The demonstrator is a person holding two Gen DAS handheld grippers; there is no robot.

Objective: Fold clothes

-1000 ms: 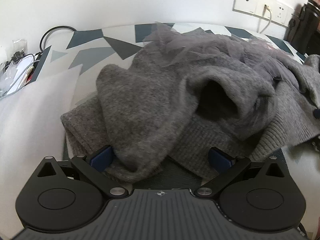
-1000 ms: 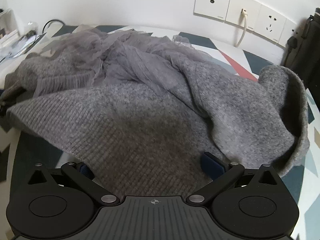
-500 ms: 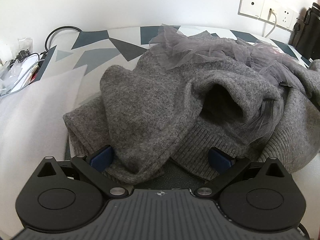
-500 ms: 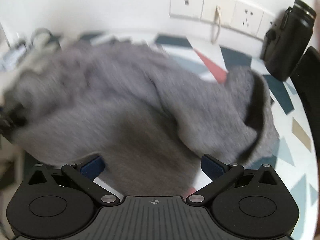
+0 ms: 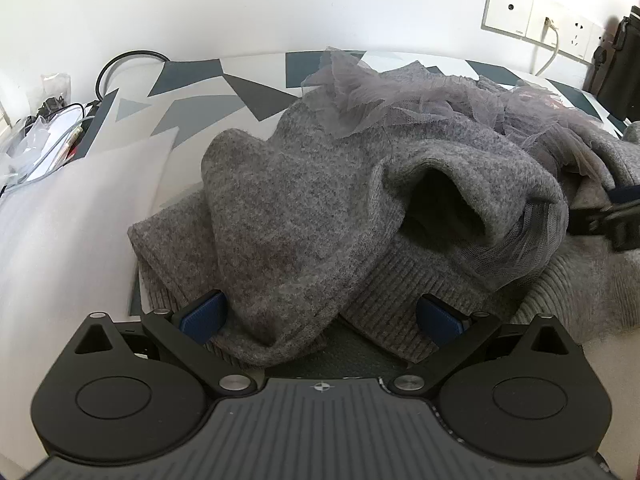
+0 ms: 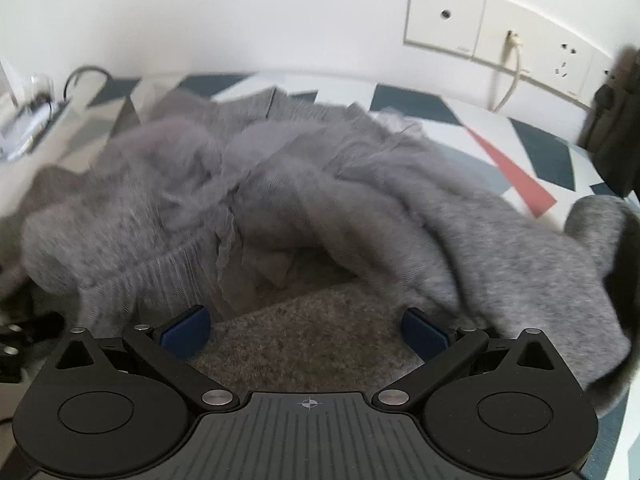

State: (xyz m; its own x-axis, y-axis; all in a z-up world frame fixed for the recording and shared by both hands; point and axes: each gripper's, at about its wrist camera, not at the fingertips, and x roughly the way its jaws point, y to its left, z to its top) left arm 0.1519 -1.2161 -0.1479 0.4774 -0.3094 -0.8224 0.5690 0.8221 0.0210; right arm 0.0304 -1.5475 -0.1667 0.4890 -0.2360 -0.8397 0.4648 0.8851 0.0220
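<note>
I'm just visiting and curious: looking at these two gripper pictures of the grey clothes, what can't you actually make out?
- Right wrist view: the grey sweater and tulle ruffles are motion-blurred, so folds and edges smear.
- Left wrist view: the right gripper is cut off by the frame edge.
- Left wrist view: the inside of the sleeve opening is in dark shadow.
- Both views: the heap hides whether it is one garment or several.

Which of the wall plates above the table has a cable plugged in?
The middle wall plate: a white cable hangs from it. The left plate shows one small hole only.
</note>
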